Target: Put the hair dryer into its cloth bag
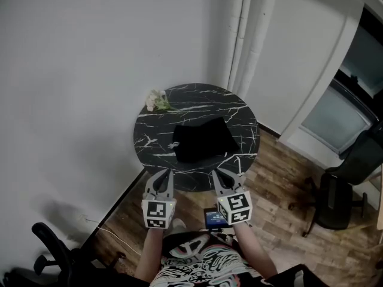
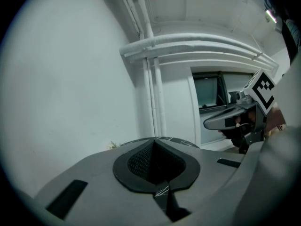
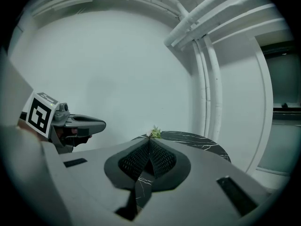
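1. Black on black is the first trap: dark cloth bag (image 1: pixel 200 139) on dark marble table (image 1: pixel 149 137), so easy to misjudge the mouth & pinch both layers together instead of one.
2. No hair dryer visible as a separate item. Maybe in the bag already, maybe hidden; can't tell. Risk: reaching for sth not there, or dragging a loaded bag over the rim.
3. Left gripper (image 1: pixel 163 173) clenched on nothing; right gripper (image 1: pixel 220 173) likewise clenched & empty. Both hovering at the near rim, apart from the bag. Need to open before any grab, else just shoving cloth across slick stone.
4. Small flower sprig (image 1: pixel 157 100) at the far-left rim: prob. swept off by a bag sliding that way.
5. Surface: round top, black w/ white veins, polished-looking, so likely low grip. Bag approx. centre, lying slack.
6. Room: white wall behind, white pipes (image 1: pixel 248 34) up the corner, window (image 1: pixel 338 118) at right, wood-plank floor (image 1: pixel 281 178). Black office chair (image 1: pixel 341 190) at right, second chair (image 1: pixel 51 250) lower left, both well apart from the table. Small lit screen (image 1: pixel 214 217) low between the grippers.
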Available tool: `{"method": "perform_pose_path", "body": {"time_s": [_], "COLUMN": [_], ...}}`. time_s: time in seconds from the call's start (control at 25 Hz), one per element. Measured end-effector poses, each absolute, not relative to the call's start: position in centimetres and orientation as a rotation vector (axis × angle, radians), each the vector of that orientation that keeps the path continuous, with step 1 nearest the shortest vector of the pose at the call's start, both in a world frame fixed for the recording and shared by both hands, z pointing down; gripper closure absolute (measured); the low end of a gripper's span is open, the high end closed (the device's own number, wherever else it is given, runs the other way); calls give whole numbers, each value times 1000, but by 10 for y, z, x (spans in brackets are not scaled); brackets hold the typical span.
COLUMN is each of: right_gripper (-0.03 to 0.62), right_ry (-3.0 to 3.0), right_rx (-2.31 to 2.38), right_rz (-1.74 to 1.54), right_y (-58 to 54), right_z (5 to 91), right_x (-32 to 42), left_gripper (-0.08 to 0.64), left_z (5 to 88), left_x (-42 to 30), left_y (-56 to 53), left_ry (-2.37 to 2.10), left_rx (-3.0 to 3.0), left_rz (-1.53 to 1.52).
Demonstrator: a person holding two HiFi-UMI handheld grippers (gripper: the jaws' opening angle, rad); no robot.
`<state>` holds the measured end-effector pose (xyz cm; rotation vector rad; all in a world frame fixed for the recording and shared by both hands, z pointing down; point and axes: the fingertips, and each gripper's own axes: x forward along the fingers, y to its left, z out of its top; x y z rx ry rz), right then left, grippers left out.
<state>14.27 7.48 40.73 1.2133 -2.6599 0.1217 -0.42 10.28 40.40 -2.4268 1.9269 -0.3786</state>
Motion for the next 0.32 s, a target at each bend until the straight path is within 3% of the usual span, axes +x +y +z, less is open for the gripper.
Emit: {"method": "perform_pose_path", "body": {"time_s": [0.32], "right_gripper": [574], "right_ry": [-2654], "right_rx": [1211], "right_rz": [148], "right_y": [76], "right_z": [417], "right_x": [146], "left_gripper": [546], "left_z": [412], "left_x": [-6], "left_y": [104], "left_ry": [1948], "left_rx": [-2432], "left_rz": [-404]}}
